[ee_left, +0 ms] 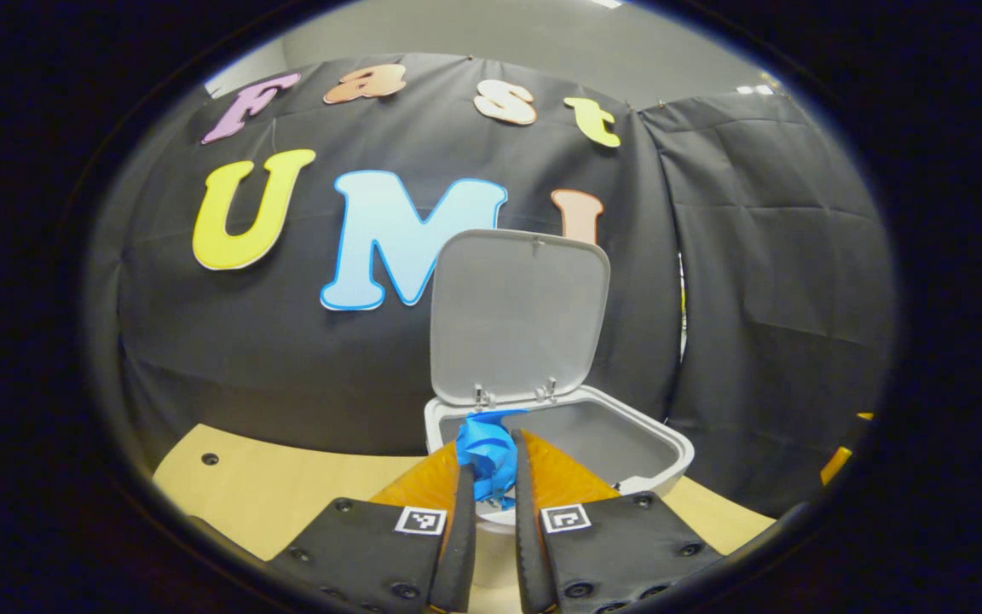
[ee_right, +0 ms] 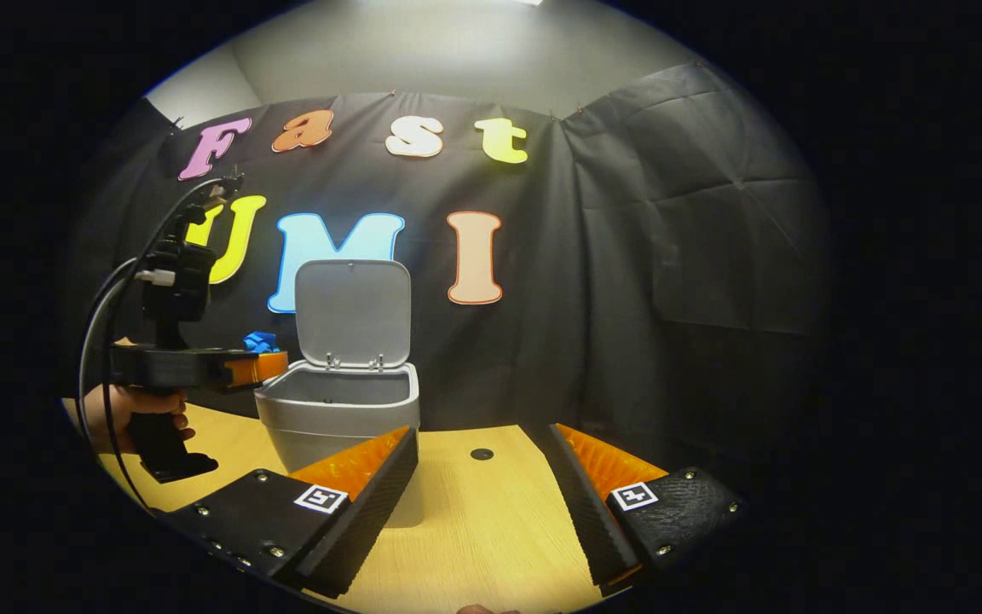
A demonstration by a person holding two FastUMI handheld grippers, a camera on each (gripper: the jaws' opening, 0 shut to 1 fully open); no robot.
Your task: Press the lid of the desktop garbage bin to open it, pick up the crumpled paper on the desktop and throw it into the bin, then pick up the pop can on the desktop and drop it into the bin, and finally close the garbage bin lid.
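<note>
In the left gripper view, a pale wooden tabletop [ee_left: 286,495] is seen below a black cloth wall [ee_left: 764,281], with a small dark hole [ee_left: 210,459] near the tabletop's left edge. The grey garbage bin [ee_left: 670,460] stands directly ahead, its lid [ee_left: 518,315] raised upright on the rear hinges. The left gripper [ee_left: 491,477] is held just in front of the bin's near rim, and its jaws are pinched on the blue crumpled paper [ee_left: 484,452], which sticks up between the fingertips at the edge of the opening. The part of the bin's inside that can be seen is bare grey.

In the right gripper view, the right gripper [ee_right: 484,477] is seen low over the tabletop [ee_right: 491,529] with its jaws spread wide and nothing between them. The bin [ee_right: 337,418] stands left of centre with the lid [ee_right: 355,311] up. The left gripper [ee_right: 265,362], held by a hand [ee_right: 129,414], is seen just beside the bin's left rim, the blue paper [ee_right: 259,342] showing at its tip. A dark hole [ee_right: 482,454] lies in the tabletop between the spread jaws.
</note>
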